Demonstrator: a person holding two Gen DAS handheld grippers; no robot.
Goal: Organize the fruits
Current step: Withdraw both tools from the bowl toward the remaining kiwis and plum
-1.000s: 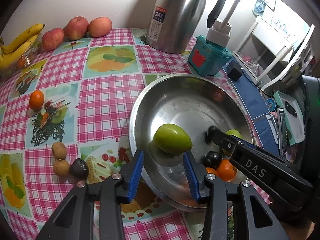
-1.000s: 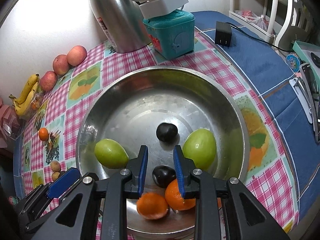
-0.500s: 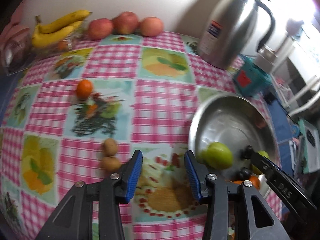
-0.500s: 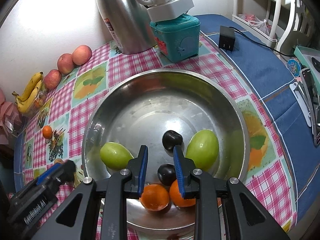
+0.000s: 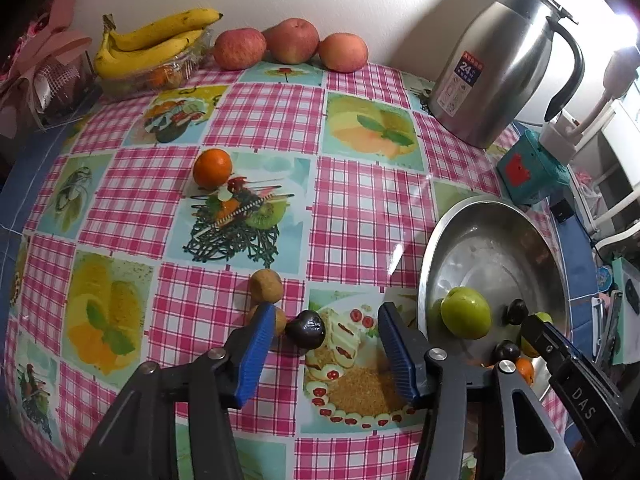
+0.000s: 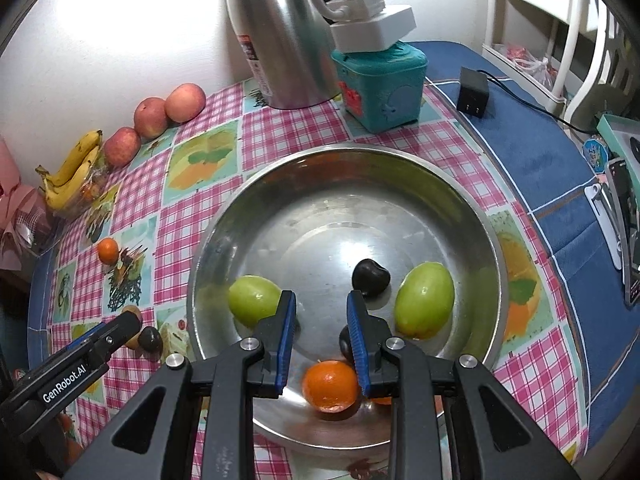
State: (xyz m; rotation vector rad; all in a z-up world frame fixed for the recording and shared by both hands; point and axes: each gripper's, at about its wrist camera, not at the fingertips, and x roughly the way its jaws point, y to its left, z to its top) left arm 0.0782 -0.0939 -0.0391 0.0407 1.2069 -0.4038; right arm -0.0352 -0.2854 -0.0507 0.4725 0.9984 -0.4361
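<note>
1. The left gripper has swung away from the steel bowl and now hangs over the checked tablecloth, jaws spread wide and empty, with the dark plum sitting right between them.
2. Just beside that plum lie two brown kiwis, touching each other, the nearer one partly hidden behind the left blue pad.
3. The right gripper is over the bowl's near edge as before, jaws parted with nothing in them; an orange lies just below them.
4. The bowl holds two green fruits, two dark plums and oranges.
5. So the left hand looks finished with its last drop and is lining up the loose plum next, I'd say.
6. Farther out, a lone orange, apples and bananas are not yet gathered.
</note>
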